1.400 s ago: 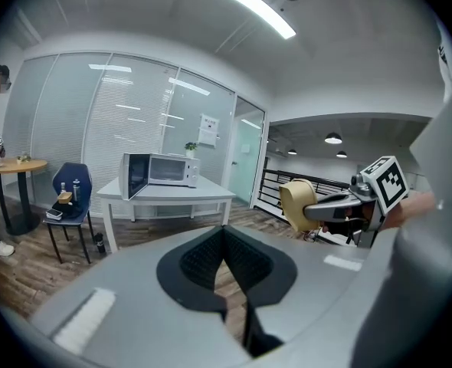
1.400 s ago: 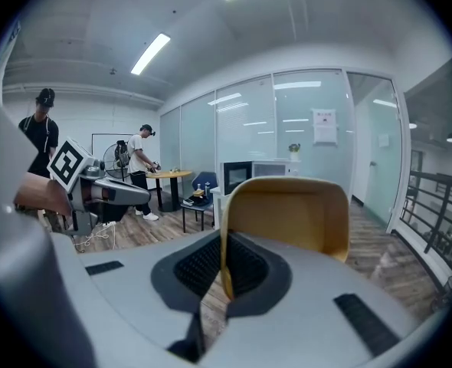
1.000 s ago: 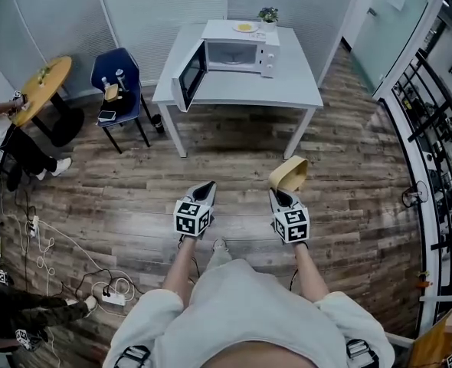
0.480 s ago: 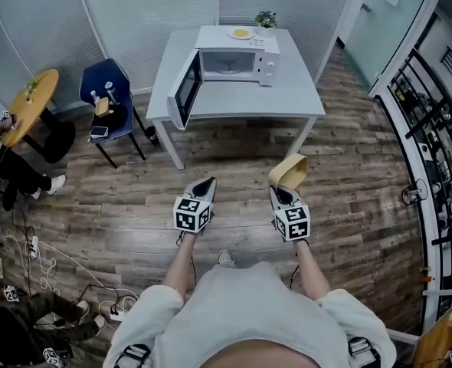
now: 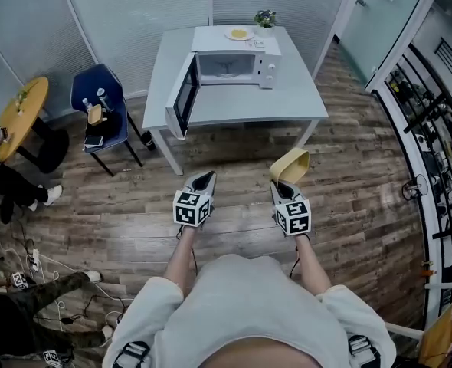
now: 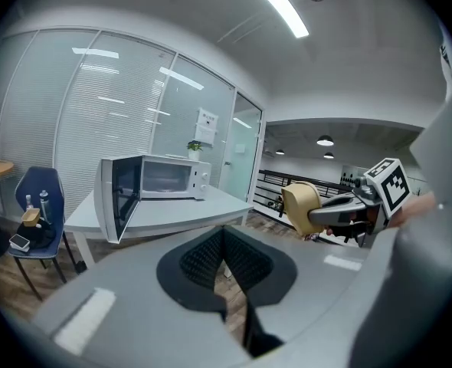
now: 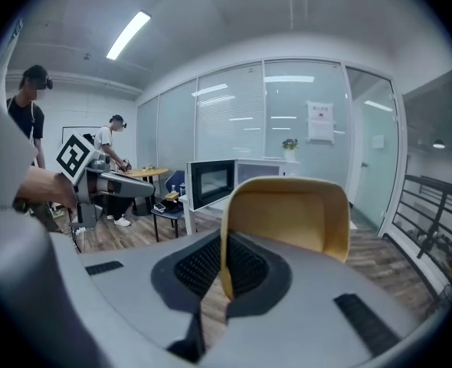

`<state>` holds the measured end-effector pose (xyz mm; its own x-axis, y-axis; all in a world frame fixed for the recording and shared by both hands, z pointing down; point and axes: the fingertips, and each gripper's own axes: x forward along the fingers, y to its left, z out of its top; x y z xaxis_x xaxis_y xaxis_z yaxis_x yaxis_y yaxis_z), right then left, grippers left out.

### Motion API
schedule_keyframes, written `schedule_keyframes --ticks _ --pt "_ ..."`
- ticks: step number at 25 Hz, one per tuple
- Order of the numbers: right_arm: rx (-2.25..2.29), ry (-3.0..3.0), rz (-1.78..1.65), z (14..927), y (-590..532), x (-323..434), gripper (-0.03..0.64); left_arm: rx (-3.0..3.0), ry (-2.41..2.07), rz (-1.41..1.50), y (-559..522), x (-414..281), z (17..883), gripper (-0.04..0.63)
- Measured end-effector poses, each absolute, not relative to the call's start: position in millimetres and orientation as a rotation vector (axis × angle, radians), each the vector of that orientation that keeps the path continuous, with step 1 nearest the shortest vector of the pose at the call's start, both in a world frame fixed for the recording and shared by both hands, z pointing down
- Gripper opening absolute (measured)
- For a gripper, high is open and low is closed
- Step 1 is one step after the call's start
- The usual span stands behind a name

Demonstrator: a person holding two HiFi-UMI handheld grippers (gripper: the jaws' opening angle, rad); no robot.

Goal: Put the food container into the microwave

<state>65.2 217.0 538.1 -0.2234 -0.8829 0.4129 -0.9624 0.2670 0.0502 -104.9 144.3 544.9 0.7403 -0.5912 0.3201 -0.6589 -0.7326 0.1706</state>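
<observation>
The food container (image 5: 289, 165), a tan tub that looks empty, is in the air just right of centre in the head view, carried by the right gripper (image 5: 282, 186). The right gripper view shows those jaws closed on one side wall of it, with the rest of the tub standing up past the tips. The left gripper (image 5: 204, 180), left of centre, has its jaws together with nothing between them. The microwave (image 5: 230, 65) sits on the white table (image 5: 287, 106) at top centre, its door (image 5: 181, 98) swung wide toward the left. The pick-up is therefore done and the door needs no opening. What seems left is to cross the wooden floor (image 5: 348, 175) to the table, slide the container into the cavity, let go, and perhaps close the door
</observation>
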Motion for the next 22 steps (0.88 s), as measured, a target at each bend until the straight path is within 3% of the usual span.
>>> schedule_keyframes --ticks 22 --pt "1.609 -2.200 0.375 575.1 139.3 68.9 0.017 2.649 -0.975 0.408 65.3 -91.7 568.7 0.011"
